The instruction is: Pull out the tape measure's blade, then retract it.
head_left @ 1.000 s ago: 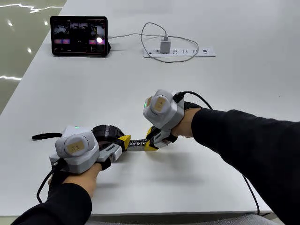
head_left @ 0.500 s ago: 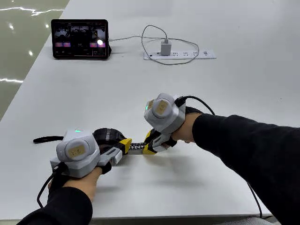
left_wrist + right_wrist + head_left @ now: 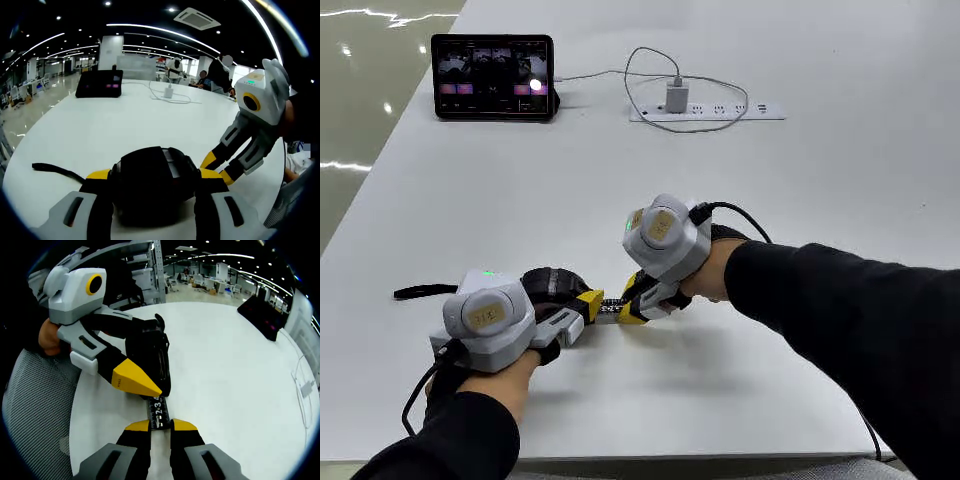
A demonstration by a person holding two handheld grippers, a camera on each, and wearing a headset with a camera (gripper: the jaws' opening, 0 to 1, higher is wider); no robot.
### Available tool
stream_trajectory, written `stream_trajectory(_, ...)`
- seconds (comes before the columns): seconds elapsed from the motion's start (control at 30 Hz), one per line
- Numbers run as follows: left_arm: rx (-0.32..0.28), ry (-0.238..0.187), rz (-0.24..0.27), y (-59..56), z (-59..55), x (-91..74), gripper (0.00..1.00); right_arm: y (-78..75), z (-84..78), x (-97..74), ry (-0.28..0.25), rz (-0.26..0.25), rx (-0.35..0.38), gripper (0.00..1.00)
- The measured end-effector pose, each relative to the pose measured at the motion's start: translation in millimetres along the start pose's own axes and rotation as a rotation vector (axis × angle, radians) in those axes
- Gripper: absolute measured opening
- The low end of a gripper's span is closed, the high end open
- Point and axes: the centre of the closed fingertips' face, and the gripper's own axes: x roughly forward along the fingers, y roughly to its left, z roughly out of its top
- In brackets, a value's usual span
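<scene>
One tape measure (image 3: 150, 352) lies on the bench (image 3: 770, 190) close to the front edge, towards the left corner. My left gripper (image 3: 155, 176) has its fingers clamped on the black case from both sides. I read that hold as an anchor, so the case cannot slide while the blade is worked.

One blade (image 3: 158, 412) shows a short run of numbered strip out of the case mouth, flat along the bench. My right gripper (image 3: 156, 426) has its fingers pinched on the blade's end, just beside the left gripper's yellow tip. With so little strip out, I cannot tell whether this is the start of the pull or the end of the retract.

One black strap (image 3: 420, 291) trails from the case towards the left edge, slack and clear of the work.

By the back edge, well apart from all this, stand one tablet (image 3: 492, 77), propped to face me, and one power strip (image 3: 710, 111) with one charger (image 3: 675, 98) plugged in.

That makes two grippers, each with a hold.
</scene>
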Motion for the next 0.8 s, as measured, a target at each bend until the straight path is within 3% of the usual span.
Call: stream_trajectory(0.8,-0.007,0.001,-0.001,-0.9,0.1,-0.1,0.61,0.5,9.4,7.4,-0.011,-0.002,0.003,0.10)
